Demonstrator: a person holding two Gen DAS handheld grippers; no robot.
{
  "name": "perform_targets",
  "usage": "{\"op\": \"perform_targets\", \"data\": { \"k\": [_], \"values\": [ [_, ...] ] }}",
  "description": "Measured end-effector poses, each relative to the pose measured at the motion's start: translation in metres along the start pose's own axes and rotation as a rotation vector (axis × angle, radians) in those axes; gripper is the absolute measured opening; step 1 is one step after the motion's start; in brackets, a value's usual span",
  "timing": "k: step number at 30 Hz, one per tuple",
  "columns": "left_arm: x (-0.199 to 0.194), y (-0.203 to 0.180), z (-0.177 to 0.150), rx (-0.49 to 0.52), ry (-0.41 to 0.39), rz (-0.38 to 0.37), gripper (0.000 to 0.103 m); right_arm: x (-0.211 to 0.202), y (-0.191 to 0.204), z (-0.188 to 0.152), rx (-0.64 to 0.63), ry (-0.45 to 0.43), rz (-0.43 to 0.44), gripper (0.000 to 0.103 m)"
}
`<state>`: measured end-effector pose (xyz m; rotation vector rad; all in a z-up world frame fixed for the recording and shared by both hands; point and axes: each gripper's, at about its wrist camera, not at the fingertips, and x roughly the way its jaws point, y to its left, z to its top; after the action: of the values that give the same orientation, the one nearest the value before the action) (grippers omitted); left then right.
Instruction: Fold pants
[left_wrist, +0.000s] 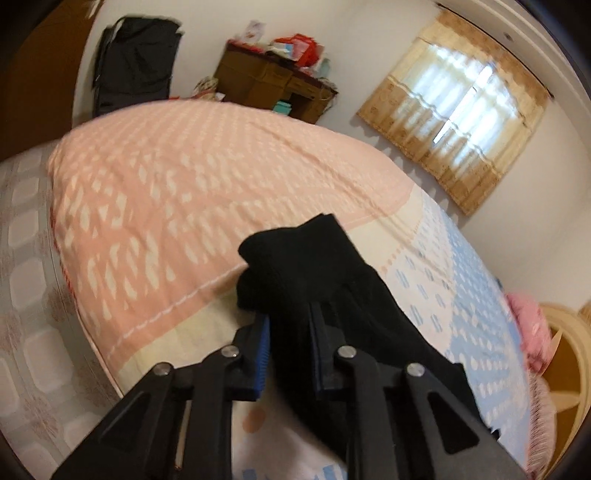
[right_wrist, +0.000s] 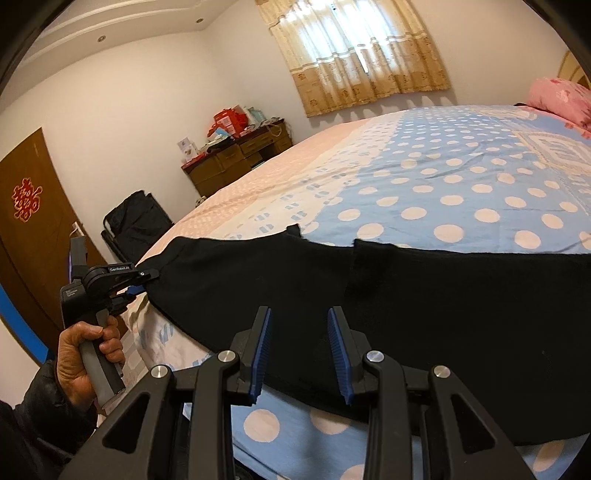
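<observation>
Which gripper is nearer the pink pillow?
Right. The right gripper hovers open over the black pants, bed-length from the pink pillow; the left gripper clamps their farther end.

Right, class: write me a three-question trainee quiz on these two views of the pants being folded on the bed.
1. True or false: the left hand-held gripper is shut on the black pants.
2. What does the right hand-held gripper hold?
3. The pillow is: A pink, B green, C grey.

Key: 1 true. 2 nothing; its jaws stand open over the pants. 3 A.
</observation>
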<state>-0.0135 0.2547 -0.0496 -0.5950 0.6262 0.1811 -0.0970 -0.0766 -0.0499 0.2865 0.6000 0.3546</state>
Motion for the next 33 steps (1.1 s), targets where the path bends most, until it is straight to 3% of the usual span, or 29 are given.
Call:
{"op": "perform_targets", "data": {
  "k": [5, 9, 12, 16, 22, 28, 33],
  "values": [
    [-0.018, -0.043, 0.003, 0.179, -0.085, -0.035, 0.017, -0.016, -0.021, 0.003, 0.092, -0.052, -0.026, 0.033],
    [-0.036, -0.093, -0.007, 0.351, -0.135, -0.153, 0.017, -0.031, -0.044, 0.006, 0.167, -0.083, -0.069, 0.033],
    [-0.051, -0.135, -0.034, 0.51, -0.162, -0.268, 0.016, -0.045, -0.061, 0.006, 0.222, -0.113, -0.108, 0.033],
    [-0.061, -0.182, -0.082, 0.697, -0.134, -0.409, 0.016, -0.061, -0.083, 0.003, 0.293, -0.147, -0.152, 0.034],
    [-0.057, -0.219, -0.146, 0.866, -0.021, -0.527, 0.016, -0.071, -0.101, -0.004, 0.347, -0.16, -0.175, 0.034],
    [-0.055, -0.227, -0.194, 1.063, 0.047, -0.539, 0.016, -0.064, -0.105, -0.008, 0.372, -0.143, -0.147, 0.034],
    [-0.047, -0.222, -0.203, 1.134, 0.114, -0.517, 0.02, -0.062, -0.112, -0.009, 0.409, -0.141, -0.093, 0.034]
  ]
}}
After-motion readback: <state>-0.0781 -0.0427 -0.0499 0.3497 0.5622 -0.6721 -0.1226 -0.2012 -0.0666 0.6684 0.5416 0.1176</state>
